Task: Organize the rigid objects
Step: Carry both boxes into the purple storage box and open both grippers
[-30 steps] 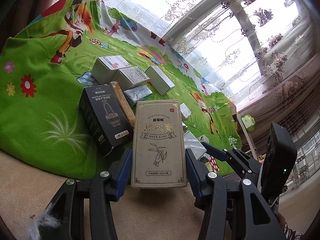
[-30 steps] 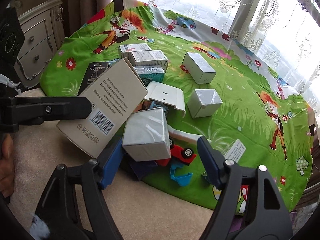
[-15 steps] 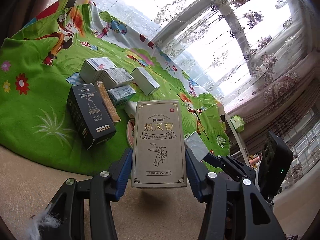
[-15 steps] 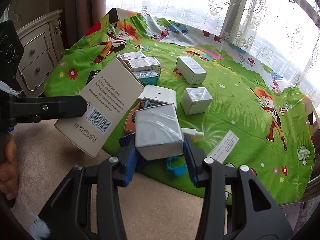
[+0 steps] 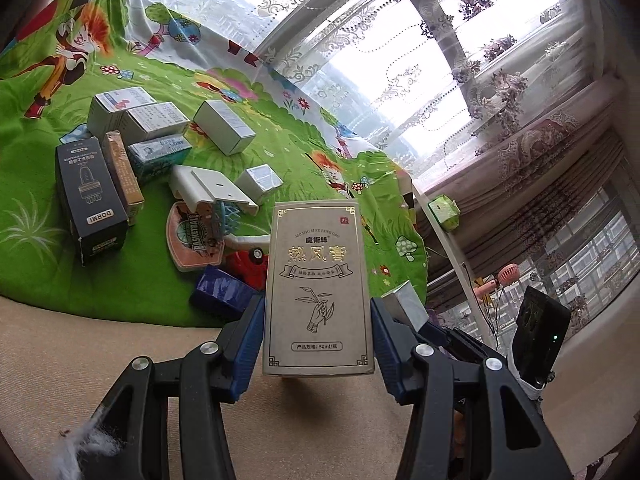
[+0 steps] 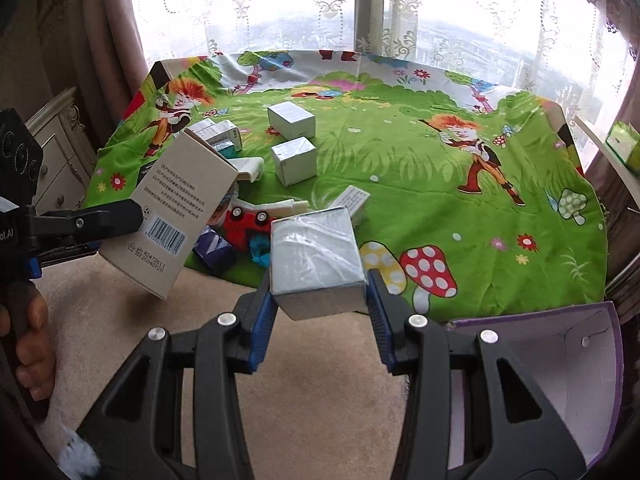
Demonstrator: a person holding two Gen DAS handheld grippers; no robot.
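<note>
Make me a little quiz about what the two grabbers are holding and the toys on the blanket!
1. True or false: the left gripper holds the tall beige carton upright.
2. What does the right gripper clamp? A) red toy car B) plastic-wrapped silver box C) black DORMI box
3. Fill in: the red toy car lies on the green cartoon ____.

Key:
1. True; its pads press both sides.
2. B, the plastic-wrapped silver box. The black DORMI box lies on the blanket.
3. blanket
</note>
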